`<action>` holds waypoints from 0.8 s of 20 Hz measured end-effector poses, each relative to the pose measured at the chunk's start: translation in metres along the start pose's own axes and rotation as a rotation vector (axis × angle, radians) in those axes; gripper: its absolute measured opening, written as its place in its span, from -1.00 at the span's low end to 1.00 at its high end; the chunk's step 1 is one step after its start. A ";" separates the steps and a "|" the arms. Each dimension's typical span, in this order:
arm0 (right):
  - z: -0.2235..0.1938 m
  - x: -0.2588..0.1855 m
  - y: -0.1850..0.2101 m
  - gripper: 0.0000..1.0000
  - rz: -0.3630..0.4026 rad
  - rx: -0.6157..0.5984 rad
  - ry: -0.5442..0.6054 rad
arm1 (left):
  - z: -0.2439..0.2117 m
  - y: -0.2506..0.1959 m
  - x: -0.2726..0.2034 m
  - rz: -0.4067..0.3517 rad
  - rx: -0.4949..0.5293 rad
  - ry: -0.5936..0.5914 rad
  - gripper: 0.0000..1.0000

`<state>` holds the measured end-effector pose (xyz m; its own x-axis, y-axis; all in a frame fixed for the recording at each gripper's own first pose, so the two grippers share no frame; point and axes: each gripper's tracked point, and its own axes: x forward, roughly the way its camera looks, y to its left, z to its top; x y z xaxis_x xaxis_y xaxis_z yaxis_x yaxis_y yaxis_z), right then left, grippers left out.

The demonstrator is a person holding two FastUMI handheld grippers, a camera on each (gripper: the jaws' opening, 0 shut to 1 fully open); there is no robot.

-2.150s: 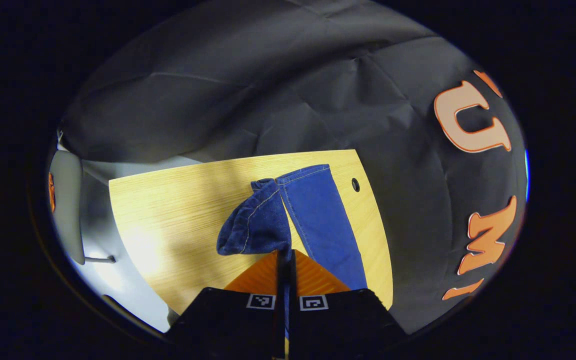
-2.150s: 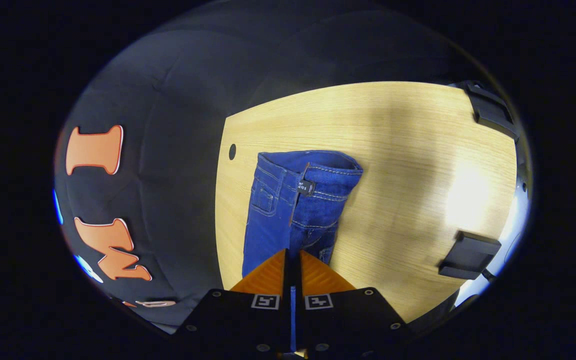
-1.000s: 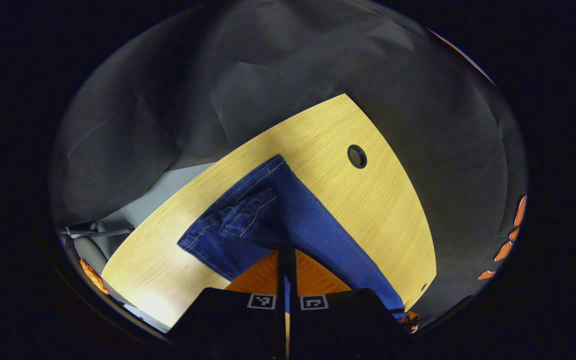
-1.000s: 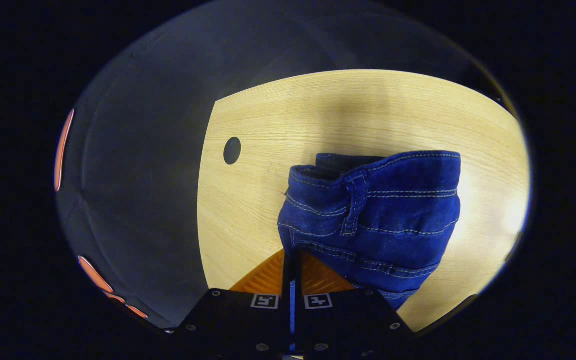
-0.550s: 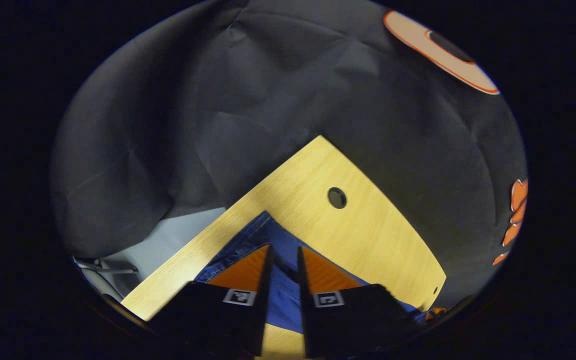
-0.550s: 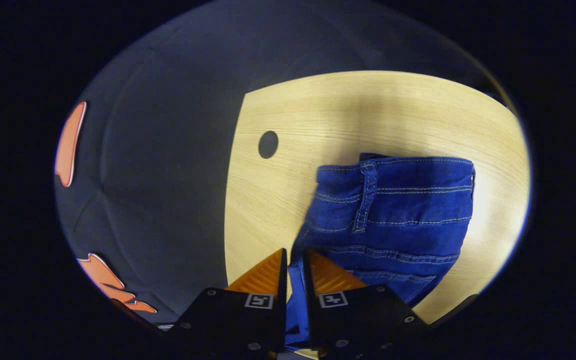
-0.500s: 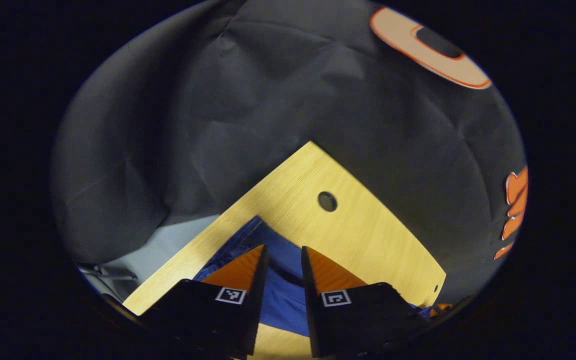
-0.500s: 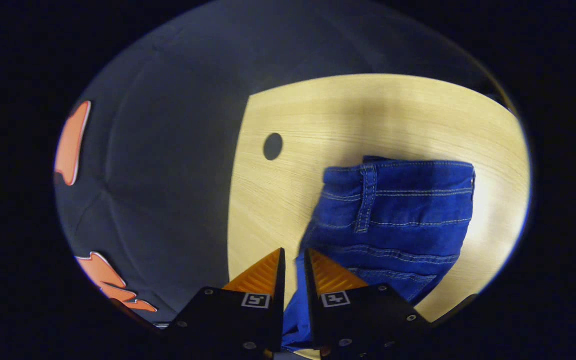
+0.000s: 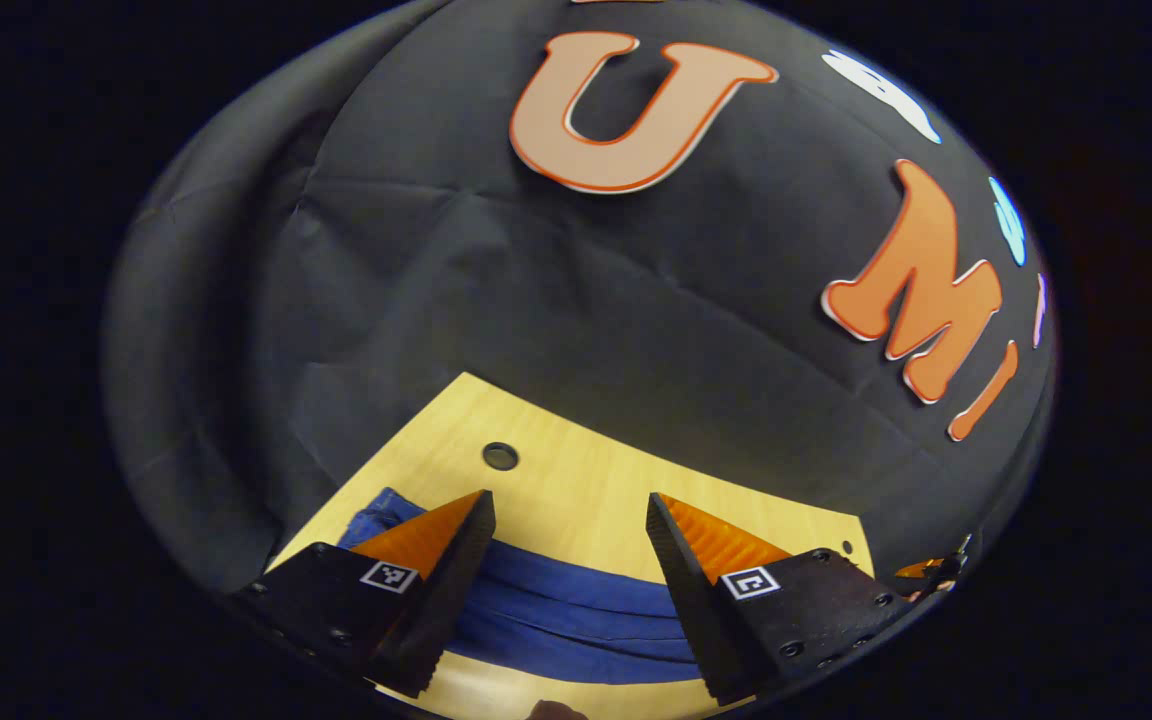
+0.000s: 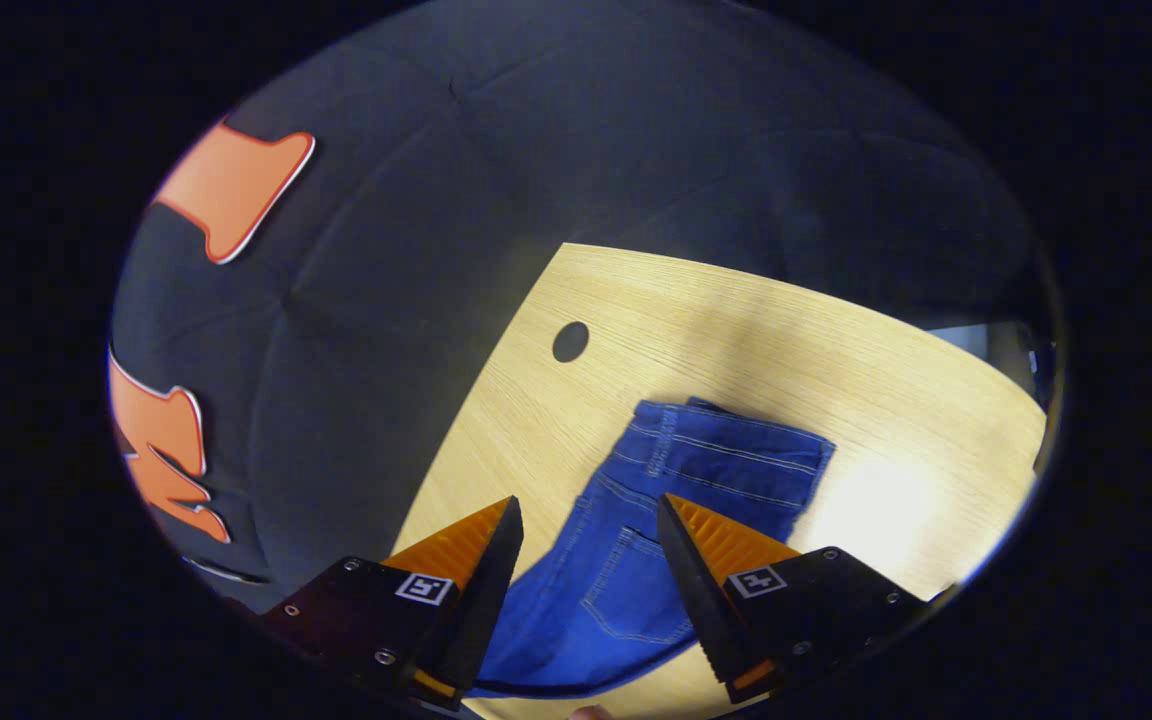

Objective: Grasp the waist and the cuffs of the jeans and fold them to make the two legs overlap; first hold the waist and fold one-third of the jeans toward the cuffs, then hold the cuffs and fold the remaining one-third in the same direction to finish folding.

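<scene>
The blue jeans (image 10: 676,500) are laid flat on the wooden table (image 10: 836,350), and both the left gripper (image 9: 568,545) and the right gripper (image 10: 584,550) are held released above them.

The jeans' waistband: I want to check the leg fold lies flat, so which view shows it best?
The right gripper view: the jeans lie flat on the table, waistband and back pocket plain. The left gripper view catches just a blue strip of stacked denim between its open tongs.
</scene>
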<state>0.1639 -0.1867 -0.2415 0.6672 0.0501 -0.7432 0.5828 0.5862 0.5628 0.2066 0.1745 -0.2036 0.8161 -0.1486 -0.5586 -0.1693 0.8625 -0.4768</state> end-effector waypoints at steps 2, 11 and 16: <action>-0.011 0.000 -0.016 0.82 -0.035 -0.019 0.011 | 0.005 -0.023 -0.014 -0.027 0.046 -0.038 0.91; -0.022 0.013 -0.077 0.96 -0.118 0.023 0.030 | 0.027 -0.116 -0.089 -0.012 0.417 -0.320 0.94; -0.029 0.028 -0.098 0.96 -0.151 0.024 0.054 | 0.013 -0.153 -0.124 -0.026 0.455 -0.366 0.90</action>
<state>0.1121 -0.2194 -0.3280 0.5462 0.0064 -0.8376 0.6856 0.5712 0.4514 0.1384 0.0674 -0.0526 0.9683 -0.0651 -0.2410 0.0413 0.9939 -0.1024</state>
